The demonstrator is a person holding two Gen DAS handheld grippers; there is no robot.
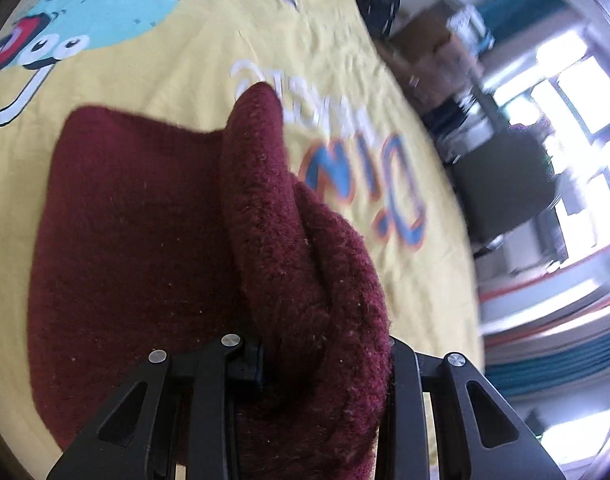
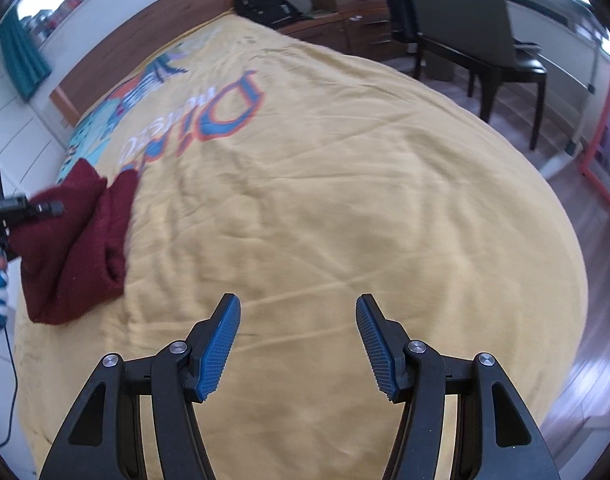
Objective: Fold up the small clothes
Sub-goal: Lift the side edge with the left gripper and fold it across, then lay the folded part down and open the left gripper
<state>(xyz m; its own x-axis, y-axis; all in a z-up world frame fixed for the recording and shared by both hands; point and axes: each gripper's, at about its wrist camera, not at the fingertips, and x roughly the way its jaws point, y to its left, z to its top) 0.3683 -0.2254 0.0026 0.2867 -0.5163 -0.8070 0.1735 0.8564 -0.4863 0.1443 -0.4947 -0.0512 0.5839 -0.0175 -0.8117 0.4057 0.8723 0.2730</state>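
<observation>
Maroon knit garment (image 1: 145, 220) gripped on a yellow bedspread (image 2: 345, 200)

The left gripper (image 1: 325, 360), clamped on it, is seen close only from its wrist; the right gripper (image 2: 297, 344) is shown half-open, empty.

Bright daylight, blown-out windows (image 1: 565, 92) at right, motion blur, fisheye bending and dark corners
</observation>
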